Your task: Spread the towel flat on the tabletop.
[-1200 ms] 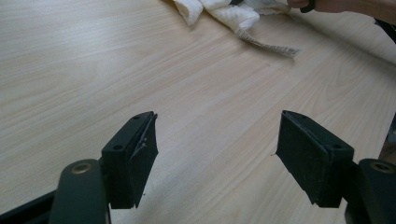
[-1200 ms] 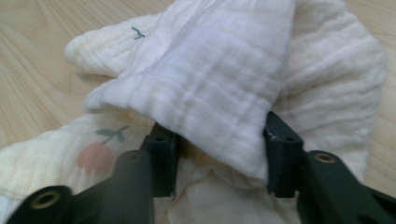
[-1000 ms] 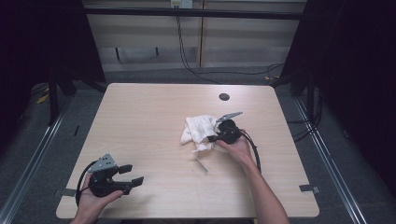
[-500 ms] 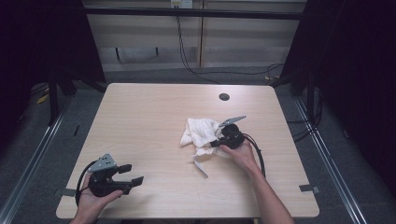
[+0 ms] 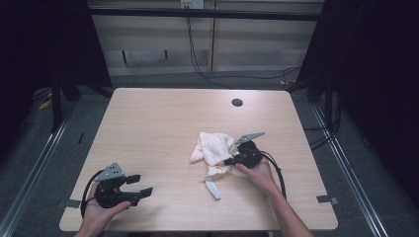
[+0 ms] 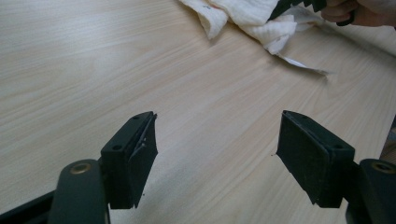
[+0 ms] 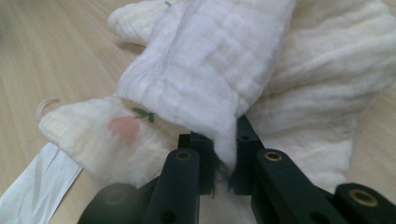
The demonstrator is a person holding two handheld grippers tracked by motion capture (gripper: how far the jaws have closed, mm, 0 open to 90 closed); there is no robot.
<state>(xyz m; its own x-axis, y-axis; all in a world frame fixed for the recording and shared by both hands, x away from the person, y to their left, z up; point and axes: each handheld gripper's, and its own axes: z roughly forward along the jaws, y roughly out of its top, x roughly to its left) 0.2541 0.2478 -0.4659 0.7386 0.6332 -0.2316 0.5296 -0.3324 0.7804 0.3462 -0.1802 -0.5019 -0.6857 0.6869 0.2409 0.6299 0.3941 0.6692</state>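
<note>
A crumpled white muslin cloth [image 5: 213, 148] lies right of the table's middle, and a long white label strip [image 5: 212, 187] trails from it toward the near edge. My right gripper [image 5: 229, 162] sits at the cloth's right side. In the right gripper view its jaws have just been closing and are now shut [image 7: 224, 140] on a raised fold of the cloth [image 7: 210, 70], beside a small pink fruit print. My left gripper [image 5: 141, 184] rests at the near left corner, open [image 6: 217, 144], with bare table between its pads. The cloth [image 6: 252, 14] lies far ahead of it.
A dark round cable hole [image 5: 237, 102] sits near the table's [image 5: 148, 123] far edge. Black cables run across the floor behind the table. Dark curtains and metal rails flank both sides. Tape marks sit at the near left and right table edges.
My right gripper has drawn toward the near edge and slightly right, pulling the cloth along with it. The left gripper has stayed where it was.
</note>
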